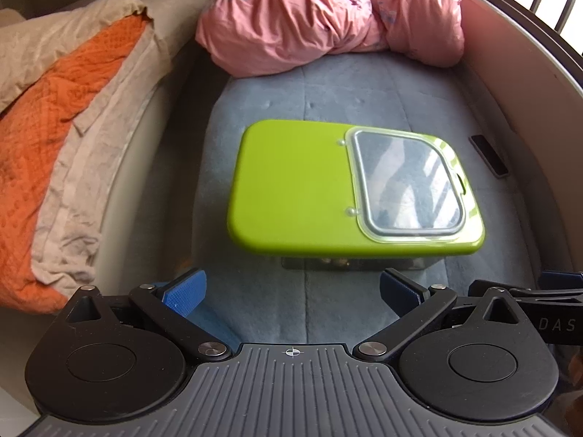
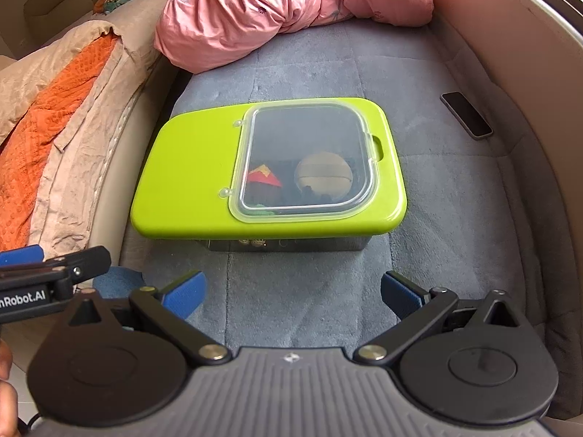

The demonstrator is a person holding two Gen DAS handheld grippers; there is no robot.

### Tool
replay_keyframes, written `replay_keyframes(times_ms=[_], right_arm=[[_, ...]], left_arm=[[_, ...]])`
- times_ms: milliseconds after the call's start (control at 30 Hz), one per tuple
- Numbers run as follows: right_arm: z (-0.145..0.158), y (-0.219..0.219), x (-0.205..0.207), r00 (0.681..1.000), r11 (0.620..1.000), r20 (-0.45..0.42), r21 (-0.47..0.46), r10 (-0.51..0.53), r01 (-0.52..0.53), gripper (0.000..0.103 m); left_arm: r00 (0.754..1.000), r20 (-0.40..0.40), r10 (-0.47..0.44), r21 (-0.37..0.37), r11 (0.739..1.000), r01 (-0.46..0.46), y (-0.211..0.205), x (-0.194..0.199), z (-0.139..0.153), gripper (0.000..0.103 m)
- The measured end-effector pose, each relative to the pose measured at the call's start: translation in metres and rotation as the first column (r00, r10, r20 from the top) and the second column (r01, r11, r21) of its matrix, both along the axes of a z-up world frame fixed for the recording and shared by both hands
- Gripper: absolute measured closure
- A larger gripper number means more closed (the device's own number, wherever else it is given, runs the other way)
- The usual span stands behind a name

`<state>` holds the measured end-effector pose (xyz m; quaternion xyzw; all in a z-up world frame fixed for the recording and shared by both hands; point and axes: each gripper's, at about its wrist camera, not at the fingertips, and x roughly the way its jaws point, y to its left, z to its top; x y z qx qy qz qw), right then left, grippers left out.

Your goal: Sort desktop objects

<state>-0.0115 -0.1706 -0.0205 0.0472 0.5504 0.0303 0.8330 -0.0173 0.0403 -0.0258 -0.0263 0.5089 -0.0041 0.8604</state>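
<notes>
A storage box with a lime green lid (image 1: 291, 185) (image 2: 189, 182) stands on the grey-blue mat. The lid's clear flap (image 1: 408, 182) (image 2: 306, 160) is shut. Through it in the right wrist view I see a tan ball (image 2: 323, 176) and a red and yellow toy (image 2: 264, 179) inside. My left gripper (image 1: 291, 291) is open and empty, just short of the box's near side. My right gripper (image 2: 293, 291) is open and empty, also just short of the box. The left gripper shows at the left edge of the right wrist view (image 2: 54, 269).
A dark phone (image 2: 466, 114) (image 1: 488, 154) lies on the mat right of the box. A pink quilt (image 1: 328, 14) (image 2: 284, 3) is bunched behind it. An orange and beige blanket (image 1: 54, 138) (image 2: 54, 116) lies on the left. A curved beige wall (image 2: 510, 54) bounds the right side.
</notes>
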Motion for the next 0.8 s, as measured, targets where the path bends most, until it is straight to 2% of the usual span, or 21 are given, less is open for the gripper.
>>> replay_keyframes(times_ms=[800], right_arm=[[0.0039,0.0067,-0.0019,1.0,1.0,0.006,0.009,0.005,-0.005,0.0]], left_arm=[[1.0,0.008,-0.021,0.011,1.0,0.021,-0.0059,-0.0025,-0.0009,0.0]])
